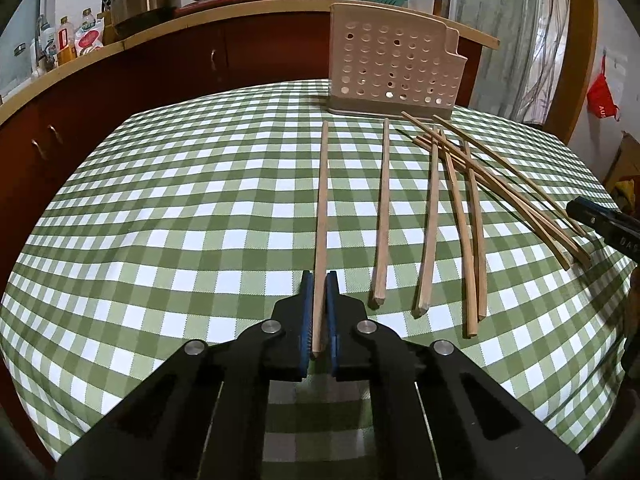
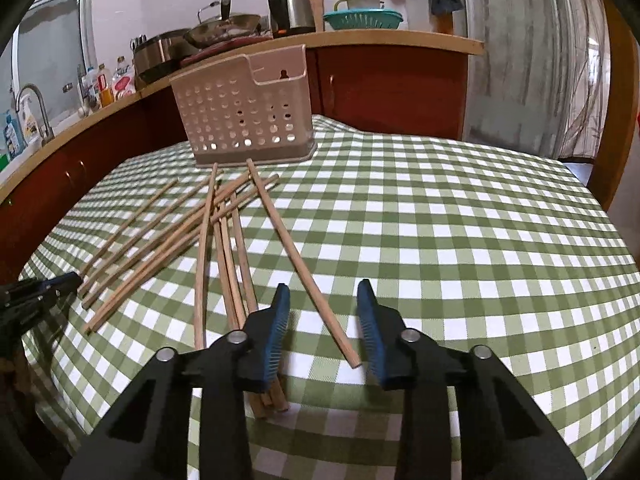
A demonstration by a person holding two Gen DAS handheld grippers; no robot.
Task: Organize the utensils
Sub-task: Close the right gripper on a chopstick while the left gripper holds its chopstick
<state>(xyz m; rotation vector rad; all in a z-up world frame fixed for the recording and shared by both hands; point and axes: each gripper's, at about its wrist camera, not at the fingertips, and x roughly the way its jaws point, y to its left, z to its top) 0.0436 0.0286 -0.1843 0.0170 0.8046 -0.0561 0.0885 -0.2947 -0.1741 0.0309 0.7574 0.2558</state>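
Several wooden chopsticks lie on the green checked tablecloth (image 1: pixel 180 208). My left gripper (image 1: pixel 319 280) is shut on the near end of the leftmost chopstick (image 1: pixel 322 200), which points away toward the beige perforated utensil holder (image 1: pixel 394 64). Two single chopsticks (image 1: pixel 382 208) lie to its right, then a crossed pile (image 1: pixel 500 192). In the right wrist view my right gripper (image 2: pixel 323 288) is open. The rightmost chopstick (image 2: pixel 288 248) lies between its blue pads (image 2: pixel 280 320) without touching either. The holder (image 2: pixel 244 116) stands upright beyond the pile (image 2: pixel 208 240). Each gripper shows at the edge of the other's view.
A wooden counter (image 1: pixel 240 12) on red cabinets curves behind the table, holding pots (image 1: pixel 146 0), a kettle (image 2: pixel 290 6), a teal colander (image 2: pixel 362 20) and bottles (image 1: pixel 76 36). A sink tap (image 2: pixel 34 104) is at the left. The cloth (image 2: pixel 460 240) to the right of the chopsticks is bare.
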